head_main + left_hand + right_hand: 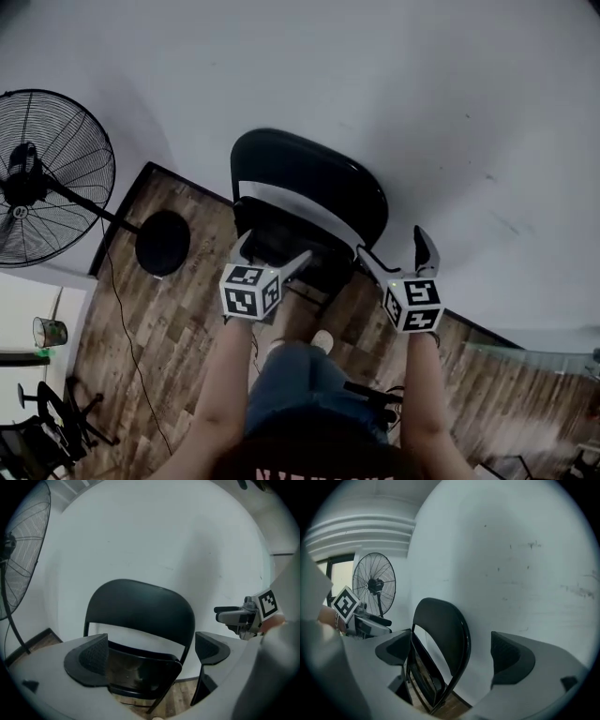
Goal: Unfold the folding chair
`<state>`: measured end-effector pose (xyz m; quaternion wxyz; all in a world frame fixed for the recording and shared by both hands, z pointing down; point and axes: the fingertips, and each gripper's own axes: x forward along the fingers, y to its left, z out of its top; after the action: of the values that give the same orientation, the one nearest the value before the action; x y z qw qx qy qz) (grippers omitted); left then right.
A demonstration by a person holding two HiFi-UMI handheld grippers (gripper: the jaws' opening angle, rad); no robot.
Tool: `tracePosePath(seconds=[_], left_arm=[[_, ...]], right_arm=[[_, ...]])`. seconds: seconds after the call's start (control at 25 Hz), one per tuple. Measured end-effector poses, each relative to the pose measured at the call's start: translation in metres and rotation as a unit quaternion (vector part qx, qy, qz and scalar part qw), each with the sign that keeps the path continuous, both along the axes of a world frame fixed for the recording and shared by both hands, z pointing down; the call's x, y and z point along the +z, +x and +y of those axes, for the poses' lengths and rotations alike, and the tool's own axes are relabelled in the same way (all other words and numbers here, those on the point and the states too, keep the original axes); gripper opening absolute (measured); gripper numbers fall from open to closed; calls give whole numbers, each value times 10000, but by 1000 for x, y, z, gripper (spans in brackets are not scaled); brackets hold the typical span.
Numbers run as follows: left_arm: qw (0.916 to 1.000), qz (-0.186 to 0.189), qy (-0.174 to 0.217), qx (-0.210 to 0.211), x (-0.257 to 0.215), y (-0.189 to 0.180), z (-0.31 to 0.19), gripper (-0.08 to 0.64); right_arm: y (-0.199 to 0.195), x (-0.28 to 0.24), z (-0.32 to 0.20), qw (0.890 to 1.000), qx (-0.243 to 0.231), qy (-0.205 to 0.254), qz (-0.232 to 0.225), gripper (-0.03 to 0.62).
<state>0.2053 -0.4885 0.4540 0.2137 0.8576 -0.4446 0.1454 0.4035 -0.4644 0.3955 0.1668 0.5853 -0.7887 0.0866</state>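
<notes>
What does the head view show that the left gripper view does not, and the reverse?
Only the head view: the fan's round base, the floor cable, the person's jeans. Only the left gripper view: the textured inner faces of the pads of the left gripper. Both: the folded black chair at the white wall, the fan, the open right gripper.

The folding chair is black all over. The wall behind it is pale grey-white with a few small dark marks. The floor has brown wooden planks in mixed light and dark tones. The standing fan is black, with a grille of thin wires. The left gripper and the right gripper are grey. Each has a white cube with black square markers, and the pads are black with a fine mesh pattern. The person's jeans are blue.
</notes>
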Motion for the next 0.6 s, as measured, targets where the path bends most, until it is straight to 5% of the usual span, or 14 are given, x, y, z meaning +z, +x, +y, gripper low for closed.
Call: tracePosePath(seconds=[0.4, 0.6], left_arm=[[9867, 520, -1501, -347, 100, 20, -42, 567], [9560, 1570, -2252, -1031, 133, 25, -64, 529]], right_arm=[[-6, 33, -24, 9990, 52, -448, -13, 532], [-2, 42, -31, 9980, 210, -604, -28, 532]])
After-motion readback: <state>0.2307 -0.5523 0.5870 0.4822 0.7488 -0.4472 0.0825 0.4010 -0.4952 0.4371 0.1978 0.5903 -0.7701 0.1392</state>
